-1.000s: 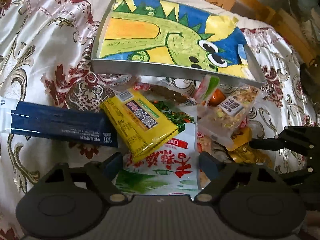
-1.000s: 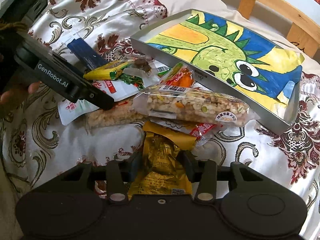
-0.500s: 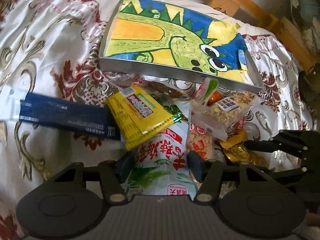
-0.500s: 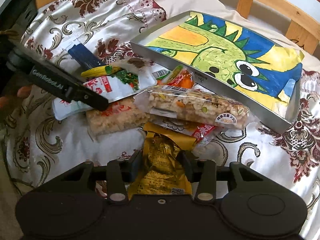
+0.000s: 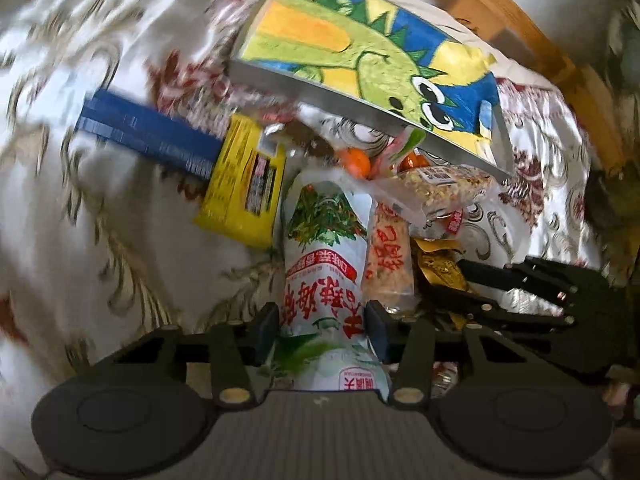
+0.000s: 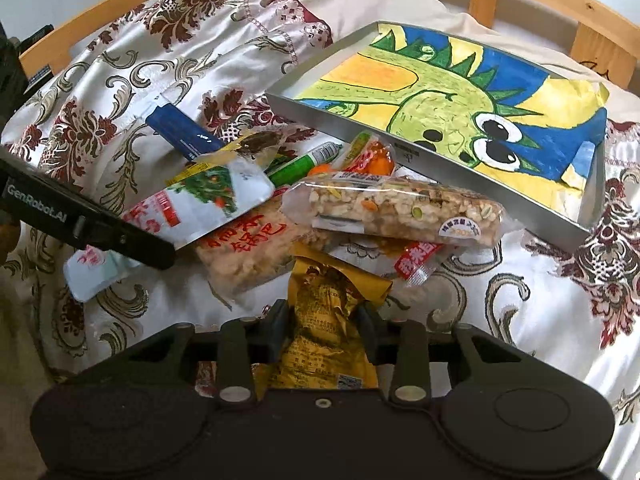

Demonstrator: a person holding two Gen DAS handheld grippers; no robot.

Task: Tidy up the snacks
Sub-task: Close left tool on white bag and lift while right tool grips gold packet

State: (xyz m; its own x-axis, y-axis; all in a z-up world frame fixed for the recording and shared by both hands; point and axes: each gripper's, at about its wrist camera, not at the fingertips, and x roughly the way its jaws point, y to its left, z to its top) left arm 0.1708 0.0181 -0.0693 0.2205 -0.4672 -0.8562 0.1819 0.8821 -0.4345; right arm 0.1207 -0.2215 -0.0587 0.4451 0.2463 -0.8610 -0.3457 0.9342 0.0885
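The left tool [image 5: 322, 326] has just been closing its jaws and now pinches the white-and-green snack pouch [image 5: 324, 264], lifted off the bed [image 6: 520, 300]. The right tool [image 6: 324, 324] has been closing too and grips the gold wrapper [image 6: 328, 320]. Both packets are at the near edge of the snack heap, in front of the dinosaur tray [image 6: 400, 148].

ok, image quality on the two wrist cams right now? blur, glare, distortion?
Left wrist: motion-smeared, worst on the bedspread at left; the white pouch between the fingers stays readable. Right wrist: sharp, print legible on the grain bar, soft sheen on wrappers. Both: fisheye bends the tray edges, dark corners.
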